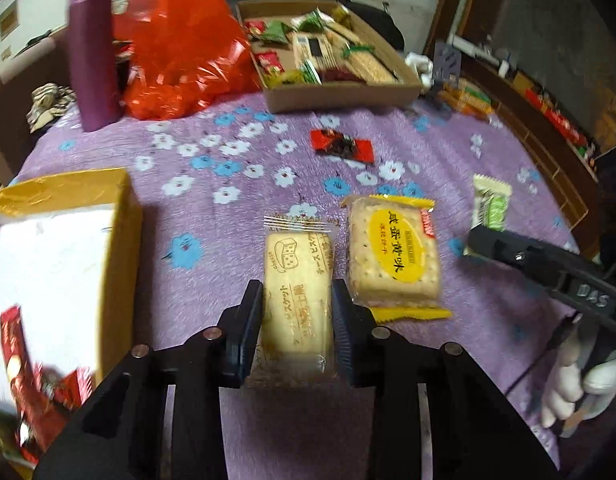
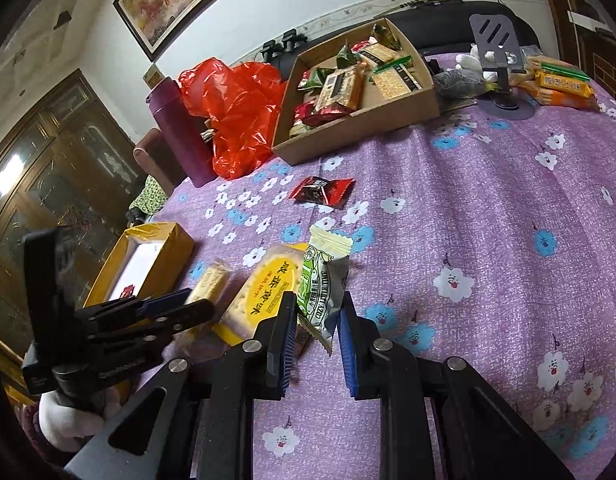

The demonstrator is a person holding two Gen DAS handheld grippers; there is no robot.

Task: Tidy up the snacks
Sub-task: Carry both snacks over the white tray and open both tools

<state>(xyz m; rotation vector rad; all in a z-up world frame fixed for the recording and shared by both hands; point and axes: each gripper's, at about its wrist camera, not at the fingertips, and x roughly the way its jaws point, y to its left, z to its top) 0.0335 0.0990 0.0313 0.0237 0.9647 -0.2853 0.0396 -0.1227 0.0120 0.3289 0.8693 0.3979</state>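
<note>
Between the left tongs (image 1: 296, 320), the cheese biscuit pack (image 1: 297, 292) lies lengthwise, pinched; the right tongs (image 2: 318, 328) pinch an upright green snack packet (image 2: 322, 280).

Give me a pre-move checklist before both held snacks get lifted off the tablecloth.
1. Left hand-held gripper shut on the cheese biscuit pack: ok, pads press both long sides.
2. Right hand-held gripper shut on the green-and-white snack packet: ok, though only its lower end sits between the pads.
3. Yellow cracker pack clear of the left grip: cannot tell, it lies right beside the outer pad.
4. Yellow box open for a drop: ok, no lid on it.
5. Cardboard tray has room: ok, bare floor shows.
</note>
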